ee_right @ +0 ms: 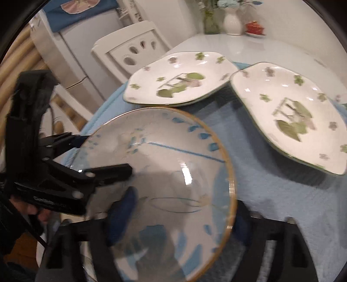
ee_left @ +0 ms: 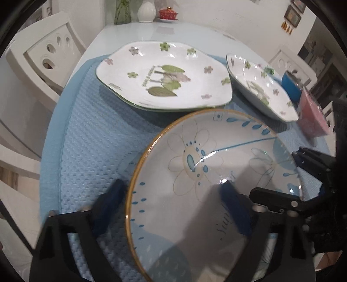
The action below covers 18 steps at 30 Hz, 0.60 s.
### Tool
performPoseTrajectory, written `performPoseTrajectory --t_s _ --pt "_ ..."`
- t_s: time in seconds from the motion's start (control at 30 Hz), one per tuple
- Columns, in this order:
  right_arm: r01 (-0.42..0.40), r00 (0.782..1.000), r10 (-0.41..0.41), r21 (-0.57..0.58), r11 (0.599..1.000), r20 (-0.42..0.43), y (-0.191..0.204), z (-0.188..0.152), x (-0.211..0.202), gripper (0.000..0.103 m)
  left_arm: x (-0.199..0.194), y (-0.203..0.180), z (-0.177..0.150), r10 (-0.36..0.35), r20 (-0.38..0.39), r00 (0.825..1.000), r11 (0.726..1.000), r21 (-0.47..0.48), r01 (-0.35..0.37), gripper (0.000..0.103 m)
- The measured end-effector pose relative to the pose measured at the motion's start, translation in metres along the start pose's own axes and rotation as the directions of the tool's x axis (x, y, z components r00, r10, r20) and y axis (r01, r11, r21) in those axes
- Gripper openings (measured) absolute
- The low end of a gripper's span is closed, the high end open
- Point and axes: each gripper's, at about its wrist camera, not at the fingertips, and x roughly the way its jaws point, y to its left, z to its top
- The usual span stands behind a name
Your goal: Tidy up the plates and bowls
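A round bowl (ee_left: 206, 173) with a gold rim and blue flower pattern is held above the blue mat (ee_left: 86, 151); it also shows in the right wrist view (ee_right: 164, 180). My left gripper (ee_left: 173, 195) is shut on the bowl's near-left rim. My right gripper (ee_right: 180, 214) is shut on the bowl's other side. Two white plates with green leaf prints lie on the mat: a large one (ee_left: 164, 76) (ee_right: 180, 78) at the back and another (ee_left: 260, 86) (ee_right: 292, 117) to the right, tilted against it.
A white table (ee_left: 173, 30) carries the mat. A white vase (ee_left: 146, 10), a green glass vase (ee_left: 122, 12) and a red lidded dish (ee_left: 168, 13) stand at the far edge. White chairs (ee_left: 43, 54) stand left. A blue cup (ee_left: 290, 83) and a pink pack (ee_left: 312, 115) sit at the right.
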Motion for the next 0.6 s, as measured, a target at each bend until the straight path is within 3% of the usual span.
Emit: performPoseTrajectory --t_s 0.07,0.17,0.2,0.23,0.3,0.33,0.37,0.47,0.6 --pt "0.016 1.0 -0.016 -0.011 1.0 -0.004 -0.001 0.002 0.0 0.063 -0.004 0.005 0.001 -0.029 0.003 1.0 0.999 -0.018 0.029 0.049" --pt "-0.01 1.0 0.01 0.058 0.998 0.009 -0.013 0.001 -0.005 0.053 -0.005 0.018 0.004 -0.069 -0.015 0.998 0.995 -0.073 0.067 0.037" --pt "-0.034 0.999 0.033 0.101 0.994 0.016 -0.021 0.001 -0.006 0.043 -0.005 0.021 0.003 -0.082 -0.018 0.996 0.993 -0.088 0.08 0.035" --pt "-0.064 0.998 0.061 0.161 0.985 0.028 -0.032 0.0 -0.008 0.024 -0.006 0.025 0.002 -0.103 -0.024 0.994 0.989 -0.109 0.1 0.031" --pt "-0.234 0.972 0.213 0.394 0.889 0.096 -0.071 -0.009 -0.007 0.015 -0.007 0.031 0.0 -0.145 -0.036 0.989 0.98 -0.143 0.139 0.025" --pt "-0.302 0.953 0.273 0.47 0.829 0.132 -0.085 -0.015 -0.004 0.014 -0.008 0.034 0.0 -0.17 -0.046 0.984 0.974 -0.16 0.161 0.022" --pt "-0.334 0.942 0.297 0.499 0.8 0.155 -0.09 -0.019 -0.002 0.014 -0.009 0.033 -0.001 -0.184 -0.054 0.981 0.971 -0.167 0.173 0.021" --pt "-0.287 0.958 0.257 0.456 0.843 0.127 -0.08 -0.018 -0.008 0.014 -0.012 0.03 -0.006 -0.18 -0.067 0.981 0.972 -0.162 0.168 0.021" --pt "-0.284 0.959 0.259 0.471 0.835 0.118 -0.073 -0.016 -0.014 0.015 -0.017 0.038 -0.016 -0.223 -0.059 0.973 0.949 -0.241 0.203 0.021"
